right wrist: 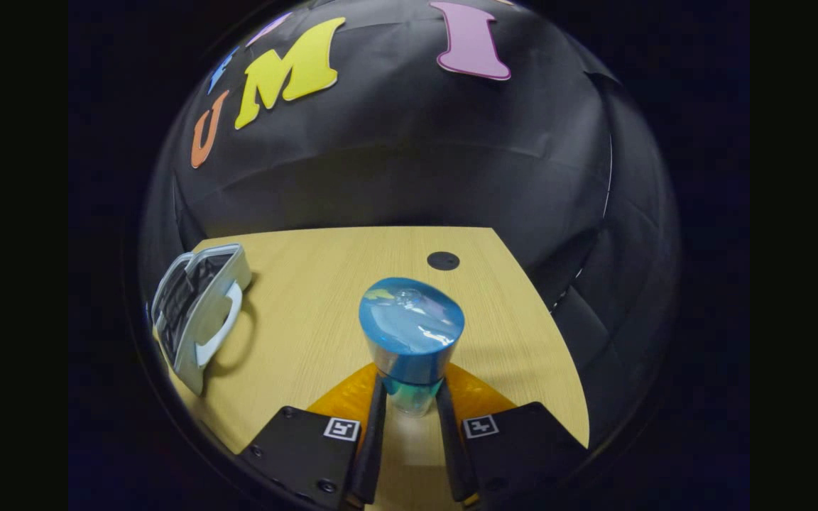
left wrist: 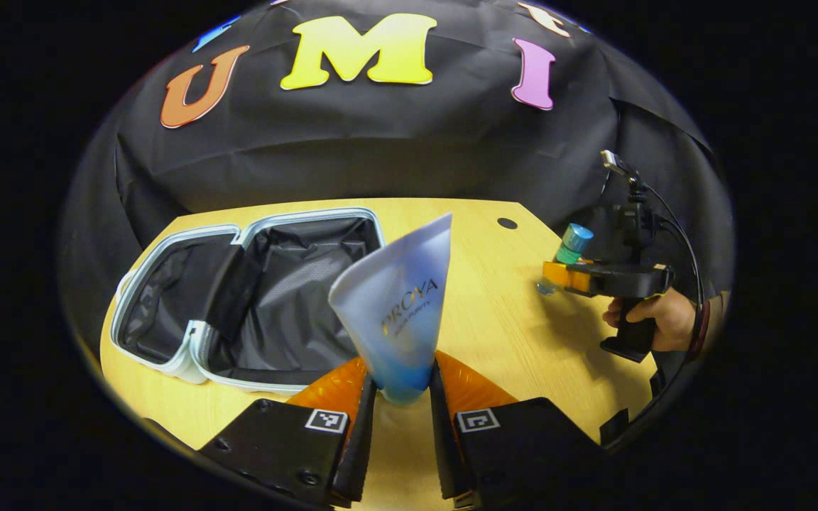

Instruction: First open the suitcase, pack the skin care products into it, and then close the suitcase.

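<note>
Left gripper view: left tongs (left wrist: 400, 397) pinch a soft, frosted blue-white tube (left wrist: 396, 305) upright above the wood-grain table (left wrist: 494, 333), w/ the open suitcase (left wrist: 253, 298), dark-lined, lying flat beyond. At right, a hand (left wrist: 654, 316) holds the other gripper level.

Right gripper view: right tongs (right wrist: 411, 408) clamp a glossy blue-capped bottle (right wrist: 411, 333); suitcase at far left.
</note>
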`<state>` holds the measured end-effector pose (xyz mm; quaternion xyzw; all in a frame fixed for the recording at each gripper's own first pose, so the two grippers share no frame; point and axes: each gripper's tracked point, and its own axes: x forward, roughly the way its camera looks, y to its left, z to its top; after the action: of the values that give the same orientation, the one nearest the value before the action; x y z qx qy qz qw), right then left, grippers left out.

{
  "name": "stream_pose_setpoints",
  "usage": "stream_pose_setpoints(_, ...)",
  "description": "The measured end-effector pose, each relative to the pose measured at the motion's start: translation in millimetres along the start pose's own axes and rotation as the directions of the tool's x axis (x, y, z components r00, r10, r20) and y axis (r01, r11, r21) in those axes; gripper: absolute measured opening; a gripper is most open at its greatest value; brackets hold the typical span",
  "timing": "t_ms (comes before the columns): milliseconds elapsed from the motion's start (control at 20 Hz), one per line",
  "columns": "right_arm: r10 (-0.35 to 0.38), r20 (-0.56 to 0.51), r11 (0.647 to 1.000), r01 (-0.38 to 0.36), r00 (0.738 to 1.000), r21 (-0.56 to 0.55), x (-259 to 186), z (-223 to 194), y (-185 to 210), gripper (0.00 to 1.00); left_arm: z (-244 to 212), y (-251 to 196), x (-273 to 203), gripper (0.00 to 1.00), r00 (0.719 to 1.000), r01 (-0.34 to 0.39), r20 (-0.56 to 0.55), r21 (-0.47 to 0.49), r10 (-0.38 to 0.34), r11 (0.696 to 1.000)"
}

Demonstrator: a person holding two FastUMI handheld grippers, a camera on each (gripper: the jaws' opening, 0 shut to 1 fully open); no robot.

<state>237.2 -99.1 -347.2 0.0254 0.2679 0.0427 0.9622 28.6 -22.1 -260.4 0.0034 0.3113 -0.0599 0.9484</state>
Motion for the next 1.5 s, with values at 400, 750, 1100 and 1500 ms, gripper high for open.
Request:
stream_pose_setpoints(400, 0.032, -0.043, 0.999, -0.032, 0.999, -0.004, -98.6, -4.0, 37.4, 0.34, 5.3, 90.7, -3.9, 0.42, 0.987, -0.132, -0.099, -0.024, 0.129, 0.991)
stream_pose_setpoints(750, 0.057, 0.009, 0.998, -0.057, 0.998, 0.009, -194.7, 19.0, 95.5, 0.34, -30.1, 167.3, 37.4, 0.42, 0.915, -0.202, -0.352, 0.018, 0.195, 0.979)
stream_pose_setpoints(1100, 0.045, 0.045, 0.999, -0.045, 0.998, 0.004, -232.5, 23.9, 131.9, 0.34, -45.1, 159.2, 72.6, 0.42, 0.887, -0.172, -0.434, 0.01, 0.159, 0.985)
stream_pose_setpoints(1500, 0.061, 0.045, 0.997, -0.059, 0.997, -0.04, -241.9, 27.7, 160.9, 0.34, -44.6, 159.0, 80.4, 0.44, 0.876, -0.201, -0.448, -0.002, 0.179, 0.98)
